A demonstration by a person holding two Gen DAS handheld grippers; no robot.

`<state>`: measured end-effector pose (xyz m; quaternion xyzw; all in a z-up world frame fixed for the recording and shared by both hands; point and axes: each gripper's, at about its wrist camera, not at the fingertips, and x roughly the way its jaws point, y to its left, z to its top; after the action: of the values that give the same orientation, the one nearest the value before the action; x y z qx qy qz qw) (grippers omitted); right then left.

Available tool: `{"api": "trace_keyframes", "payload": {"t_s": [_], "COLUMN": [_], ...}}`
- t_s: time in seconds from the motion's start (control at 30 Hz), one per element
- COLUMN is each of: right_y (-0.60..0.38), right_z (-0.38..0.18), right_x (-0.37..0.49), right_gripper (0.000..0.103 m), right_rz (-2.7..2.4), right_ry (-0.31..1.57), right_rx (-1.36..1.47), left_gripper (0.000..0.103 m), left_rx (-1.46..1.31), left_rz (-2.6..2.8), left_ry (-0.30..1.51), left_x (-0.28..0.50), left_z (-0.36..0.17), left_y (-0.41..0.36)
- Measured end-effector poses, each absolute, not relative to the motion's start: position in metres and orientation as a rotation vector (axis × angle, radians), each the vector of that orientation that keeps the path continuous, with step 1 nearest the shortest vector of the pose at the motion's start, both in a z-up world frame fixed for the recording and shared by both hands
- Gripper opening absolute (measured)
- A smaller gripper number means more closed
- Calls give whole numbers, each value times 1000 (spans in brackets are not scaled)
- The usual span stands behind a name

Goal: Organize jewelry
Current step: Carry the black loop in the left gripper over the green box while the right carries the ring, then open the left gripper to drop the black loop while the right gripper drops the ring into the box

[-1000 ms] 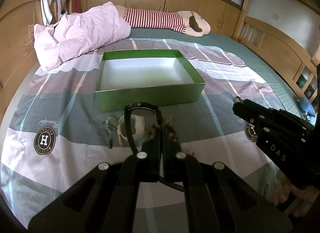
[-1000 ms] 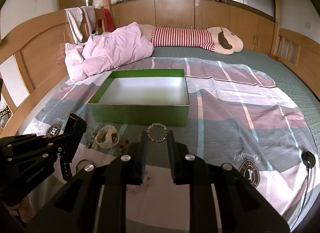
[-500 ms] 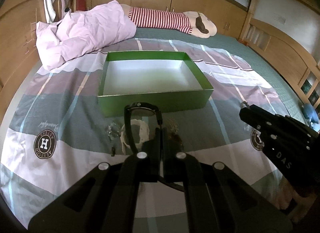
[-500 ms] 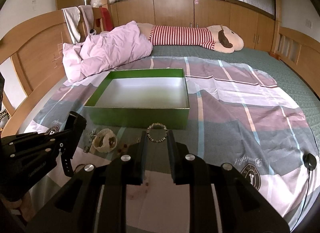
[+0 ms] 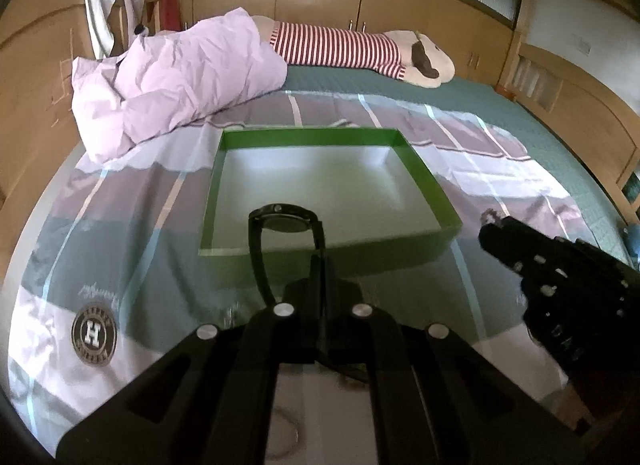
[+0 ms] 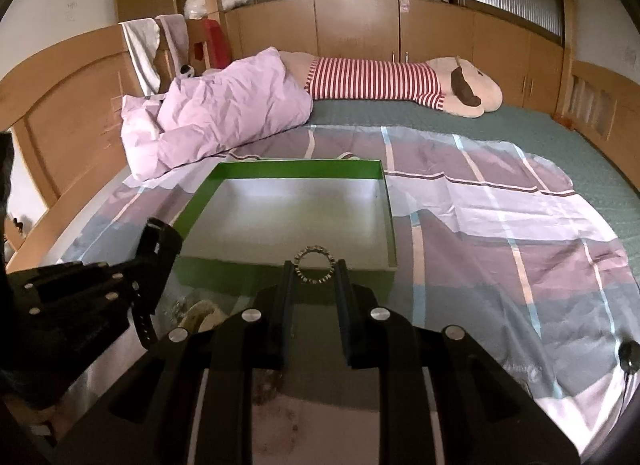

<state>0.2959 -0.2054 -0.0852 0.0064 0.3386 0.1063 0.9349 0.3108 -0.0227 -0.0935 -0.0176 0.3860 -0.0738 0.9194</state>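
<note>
An open green box [image 5: 424, 181] with a white floor sits on the bedspread; it also shows in the right wrist view [image 6: 390, 225]. My left gripper [image 5: 322, 265] is shut on the strap of a black watch [image 5: 286, 221], whose face hangs over the box's near wall. My right gripper [image 6: 314, 269] is shut on a beaded bracelet [image 6: 314, 267], held up at the box's near right wall. More loose jewelry [image 6: 200, 311] lies on the bedspread in front of the box. The left gripper shows at the left of the right wrist view [image 6: 156, 241].
A crumpled pink duvet [image 5: 176, 77] and a long striped plush toy [image 5: 360, 49] lie behind the box. Wooden bed rails [image 6: 72, 113] stand on both sides. A small dark round thing [image 6: 628, 353] lies on the bedspread at the right.
Both grippers have moved forward and up toward the box. The watch and the bracelet now hang at the box's near wall; the loose jewelry has dropped below the fingers.
</note>
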Motion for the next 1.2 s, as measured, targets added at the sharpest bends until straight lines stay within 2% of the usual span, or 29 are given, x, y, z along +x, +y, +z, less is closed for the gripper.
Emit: {"api": "trace_keyframes", "payload": {"t_s": [0.23, 0.43, 0.7, 0.73, 0.77, 0.83, 0.87, 0.9, 1.13, 1.2], "right_y": [-204, -198, -200, -201, -202, -204, -205, -205, -220, -229], "right_z": [-98, -120, -139, -139, -138, -135, -133, -131, -80, -59], "right_x": [346, 375, 385, 385, 386, 383, 381, 381, 355, 338], "right_gripper": [20, 20, 20, 21, 33, 50, 53, 53, 53, 53], "right_rz": [215, 207, 190, 190, 188, 170, 162, 164, 183, 194], "right_ry": [708, 741, 783, 785, 784, 761, 749, 747, 635, 592], "right_rx": [41, 49, 44, 46, 49, 54, 50, 48, 107, 129], "left_gripper": [2, 2, 3, 3, 3, 24, 59, 77, 78, 85], "left_rx": [9, -69, -56, -57, -57, -64, -64, -59, -16, -13], "left_rz": [-116, -84, -80, -80, -78, -80, -81, -73, -91, -87], "left_ry": [784, 834, 864, 865, 861, 846, 831, 804, 677, 640], "left_x": [356, 400, 414, 415, 414, 412, 411, 408, 375, 357], "left_z": [-105, -127, -144, -145, -145, -142, -140, -136, -80, -59], "left_y": [-25, -9, -12, -12, -11, -11, -11, -11, -8, 1]}}
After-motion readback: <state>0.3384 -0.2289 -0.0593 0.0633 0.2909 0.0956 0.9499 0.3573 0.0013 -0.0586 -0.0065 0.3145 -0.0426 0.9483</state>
